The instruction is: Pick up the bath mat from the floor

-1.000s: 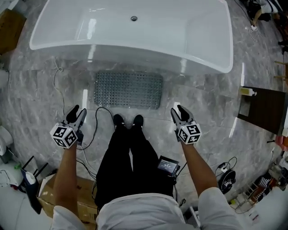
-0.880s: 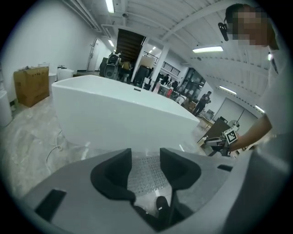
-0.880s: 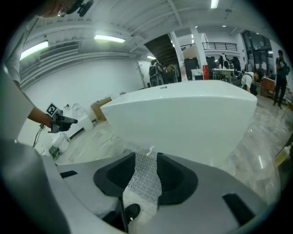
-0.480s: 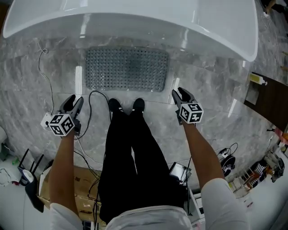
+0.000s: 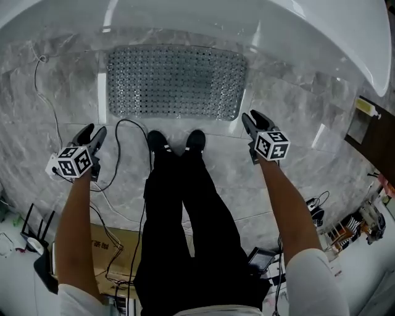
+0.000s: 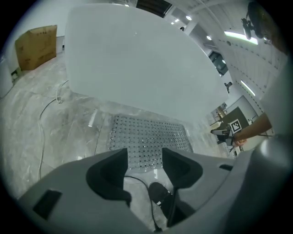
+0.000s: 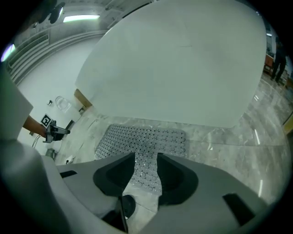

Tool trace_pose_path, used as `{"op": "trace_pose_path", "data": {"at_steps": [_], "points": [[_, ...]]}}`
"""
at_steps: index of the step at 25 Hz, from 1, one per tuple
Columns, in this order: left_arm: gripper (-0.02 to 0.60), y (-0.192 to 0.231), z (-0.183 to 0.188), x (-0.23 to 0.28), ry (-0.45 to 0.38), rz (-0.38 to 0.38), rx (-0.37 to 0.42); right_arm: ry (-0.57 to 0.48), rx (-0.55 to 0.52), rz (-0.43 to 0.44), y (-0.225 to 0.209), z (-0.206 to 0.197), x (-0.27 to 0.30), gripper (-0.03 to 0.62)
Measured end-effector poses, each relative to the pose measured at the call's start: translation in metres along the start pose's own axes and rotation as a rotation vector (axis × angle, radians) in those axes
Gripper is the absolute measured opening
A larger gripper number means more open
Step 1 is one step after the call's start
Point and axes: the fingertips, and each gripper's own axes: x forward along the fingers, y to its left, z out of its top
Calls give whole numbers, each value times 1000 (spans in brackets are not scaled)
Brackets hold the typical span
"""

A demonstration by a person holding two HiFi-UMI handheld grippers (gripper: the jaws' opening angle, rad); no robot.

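The floor (image 5: pixel 290 99) here is shiny grey stone, and a big white bathtub (image 5: pixel 247 18) stands along the far side of it. The bath mat (image 5: pixel 176 83) lies flat on the floor right beside the tub. It is grey and see-through, with rows of little round bumps all over it. The person stands just at its near edge, with black shoes (image 5: pixel 157 141) almost at the mat.

The job has not really started yet. Nobody has hold of the mat, and no part of it is lifted.

The left gripper (image 5: pixel 92 133) hangs out to the left of the mat's near corner, apart from it. Its fingers (image 6: pixel 107 171) have just been opening and now stand wide. There is nothing between them; through the gap you only see the floor, a thin black cable (image 5: pixel 123 123) and a shoe tip, with the mat farther off.

The right gripper (image 5: pixel 253 117) is near the mat's other near corner, just beside it but not touching it. Its fingers (image 7: pixel 114 176) are apart too, with a smaller gap, and they hold nothing. The mat's edge shows through the gap, farther away.

So all the real work is left. I think each gripper must get to an edge of the mat, close on it, and then lift it up. The bumps look like little suckers, so the mat may stick to the smooth stone and need peeling up from a corner.
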Motion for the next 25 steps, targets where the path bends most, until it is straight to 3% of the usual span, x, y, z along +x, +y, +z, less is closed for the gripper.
{"op": "trace_pose_path", "data": {"at_steps": [10,25], "points": [[244,46,-24,80,122,-17,117,-10,77,-36,-55,-46,71,182],[259,133,-38,188,137,55,84,5,47,-39,-119,-83,172,201]]}}
